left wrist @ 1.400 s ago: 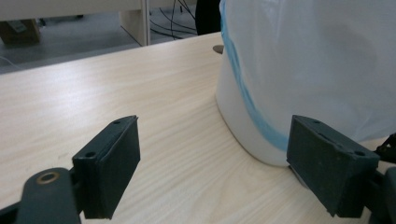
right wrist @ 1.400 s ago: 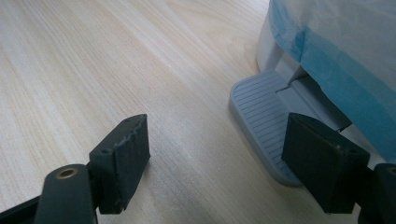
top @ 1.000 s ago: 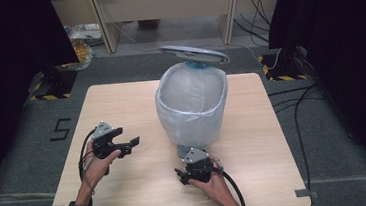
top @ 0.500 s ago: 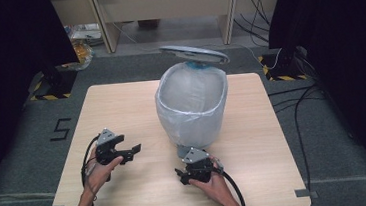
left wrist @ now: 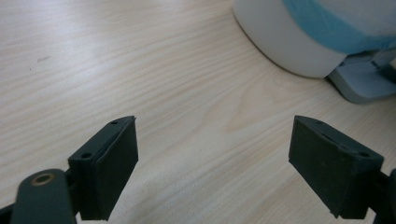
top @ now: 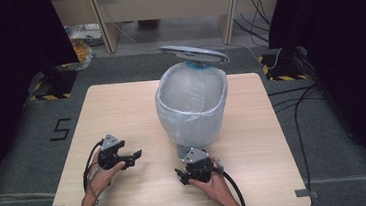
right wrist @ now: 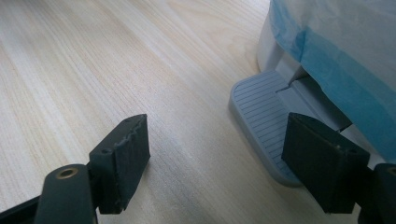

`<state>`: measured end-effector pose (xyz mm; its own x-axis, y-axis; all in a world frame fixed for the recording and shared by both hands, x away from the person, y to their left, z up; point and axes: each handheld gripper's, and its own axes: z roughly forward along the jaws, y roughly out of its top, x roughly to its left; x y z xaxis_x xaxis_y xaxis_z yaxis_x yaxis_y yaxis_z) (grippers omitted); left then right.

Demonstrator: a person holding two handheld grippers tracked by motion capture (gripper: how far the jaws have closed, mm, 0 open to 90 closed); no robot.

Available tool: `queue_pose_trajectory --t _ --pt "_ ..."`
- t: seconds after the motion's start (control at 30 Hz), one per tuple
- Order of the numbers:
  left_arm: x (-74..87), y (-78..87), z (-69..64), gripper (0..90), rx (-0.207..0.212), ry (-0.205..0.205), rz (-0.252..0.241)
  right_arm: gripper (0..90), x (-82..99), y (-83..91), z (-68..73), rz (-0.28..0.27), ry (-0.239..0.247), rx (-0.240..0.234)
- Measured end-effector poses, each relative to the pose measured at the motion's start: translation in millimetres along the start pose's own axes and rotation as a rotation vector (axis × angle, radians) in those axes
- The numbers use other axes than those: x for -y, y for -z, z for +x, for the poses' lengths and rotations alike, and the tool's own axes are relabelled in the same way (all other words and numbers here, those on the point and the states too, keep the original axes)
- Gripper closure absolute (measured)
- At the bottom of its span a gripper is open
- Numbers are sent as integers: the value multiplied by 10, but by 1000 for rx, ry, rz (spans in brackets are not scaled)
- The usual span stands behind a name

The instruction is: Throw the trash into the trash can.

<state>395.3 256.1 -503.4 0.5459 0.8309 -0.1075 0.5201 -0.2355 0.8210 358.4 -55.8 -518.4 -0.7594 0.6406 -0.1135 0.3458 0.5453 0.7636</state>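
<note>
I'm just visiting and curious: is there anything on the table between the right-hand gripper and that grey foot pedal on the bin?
Nothing visible. The right gripper, jaws open and empty, sits just in front of the bin's pedal, with only bare wooden table between them. The left gripper is off to the side, out of that path.

The bin (top: 193, 107) stands mid-worktop (top: 121, 108), just beyond the right tool (top: 195, 168), its lid (top: 194, 54) raised behind. Its pedal (right wrist: 261, 116) lies right of that tool's tips. The left tool (top: 131, 156) sits left of the bin, apart.
</note>
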Motion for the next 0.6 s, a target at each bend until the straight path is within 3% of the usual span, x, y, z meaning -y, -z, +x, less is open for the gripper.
queue_pose_trajectory --t 0.37,0.6 --pt "91 -29 -7 154 -22 -16 44 231 0 0 -4 -1 3 -3" --pt "148 -68 -14 154 -12 -17 90 230 1 1 -6 -1 3 -5"
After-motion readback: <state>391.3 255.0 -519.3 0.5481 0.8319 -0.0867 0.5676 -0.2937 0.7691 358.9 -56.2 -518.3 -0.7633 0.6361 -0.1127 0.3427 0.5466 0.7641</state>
